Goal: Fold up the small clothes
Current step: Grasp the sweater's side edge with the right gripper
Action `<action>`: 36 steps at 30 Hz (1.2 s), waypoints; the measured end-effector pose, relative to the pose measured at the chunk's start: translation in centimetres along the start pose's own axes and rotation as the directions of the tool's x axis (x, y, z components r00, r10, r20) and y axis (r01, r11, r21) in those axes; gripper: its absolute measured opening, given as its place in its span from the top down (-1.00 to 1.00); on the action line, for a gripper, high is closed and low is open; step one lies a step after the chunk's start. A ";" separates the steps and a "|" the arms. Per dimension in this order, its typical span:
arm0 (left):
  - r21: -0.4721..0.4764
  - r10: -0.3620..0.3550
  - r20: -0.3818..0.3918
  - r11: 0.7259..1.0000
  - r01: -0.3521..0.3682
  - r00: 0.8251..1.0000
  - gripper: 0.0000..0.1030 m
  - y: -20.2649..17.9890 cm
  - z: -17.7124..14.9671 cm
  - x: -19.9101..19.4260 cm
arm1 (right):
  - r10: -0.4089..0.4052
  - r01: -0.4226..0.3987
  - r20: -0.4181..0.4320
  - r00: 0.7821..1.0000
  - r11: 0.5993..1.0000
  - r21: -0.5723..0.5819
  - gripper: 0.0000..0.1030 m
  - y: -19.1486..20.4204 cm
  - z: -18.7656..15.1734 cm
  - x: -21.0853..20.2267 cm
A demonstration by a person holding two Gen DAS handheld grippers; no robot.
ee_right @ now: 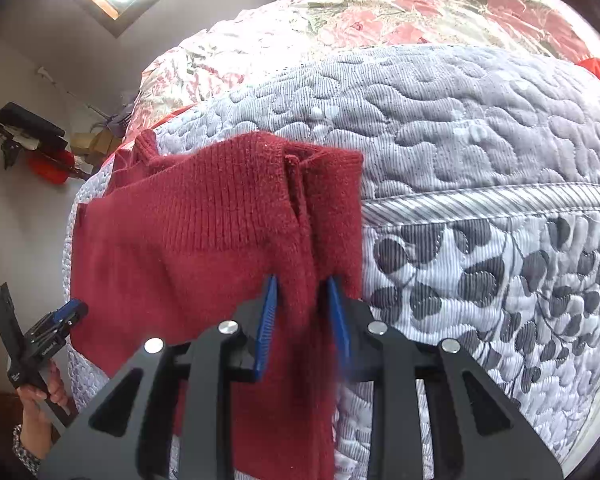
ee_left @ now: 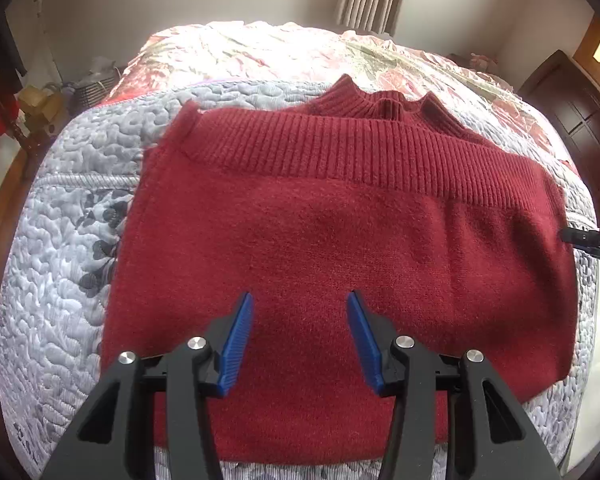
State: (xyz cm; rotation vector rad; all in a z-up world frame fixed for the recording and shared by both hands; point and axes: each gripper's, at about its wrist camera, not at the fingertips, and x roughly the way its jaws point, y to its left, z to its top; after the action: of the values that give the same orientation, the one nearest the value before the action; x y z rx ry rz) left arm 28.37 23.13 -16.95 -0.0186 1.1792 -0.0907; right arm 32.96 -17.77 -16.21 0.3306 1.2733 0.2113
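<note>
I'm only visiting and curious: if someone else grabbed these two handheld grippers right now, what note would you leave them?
Left gripper: open, above the sweater, holding nothing.
Right gripper: shut on the sweater's right side edge, fabric bunched between its fingers.
Sweater: on the grey quilt, hem already folded up towards the collar.
Left: probably fold the gripped side in, let go, smooth flat.

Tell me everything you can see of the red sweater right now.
The sweater is a dark red knit, fuzzy on the body, with a ribbed hem band and a ribbed high collar at the far end. It lies on the grey quilt, folded so the hem band crosses just below the collar. The left gripper hovers open over its near part, holding nothing. The right gripper is closed on a fold of cloth at its right edge, which looks slightly raised there.
</note>
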 end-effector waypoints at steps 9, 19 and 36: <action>0.001 0.036 0.033 0.999 -0.036 0.999 0.04 -0.4 1.5 2.0 | -0.041 0.042 0.014 0.999 0.998 -0.038 0.87 0.4 0.3 0.0; 0.035 0.065 0.106 0.997 -0.069 0.992 0.03 -0.6 2.4 1.1 | -0.041 0.042 0.022 0.999 0.999 -0.017 0.78 0.0 -0.3 0.5; 0.066 0.053 0.172 0.996 -0.065 0.984 -0.08 -2.1 1.7 -2.4 | 0.004 -0.005 -0.054 0.999 1.000 -0.015 0.22 0.3 -8.0 0.5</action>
State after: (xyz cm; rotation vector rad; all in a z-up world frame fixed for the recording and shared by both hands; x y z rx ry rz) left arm 28.93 21.17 -13.91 0.0705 1.0046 -0.0775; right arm 25.43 -16.37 -18.57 0.3170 1.3238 0.2350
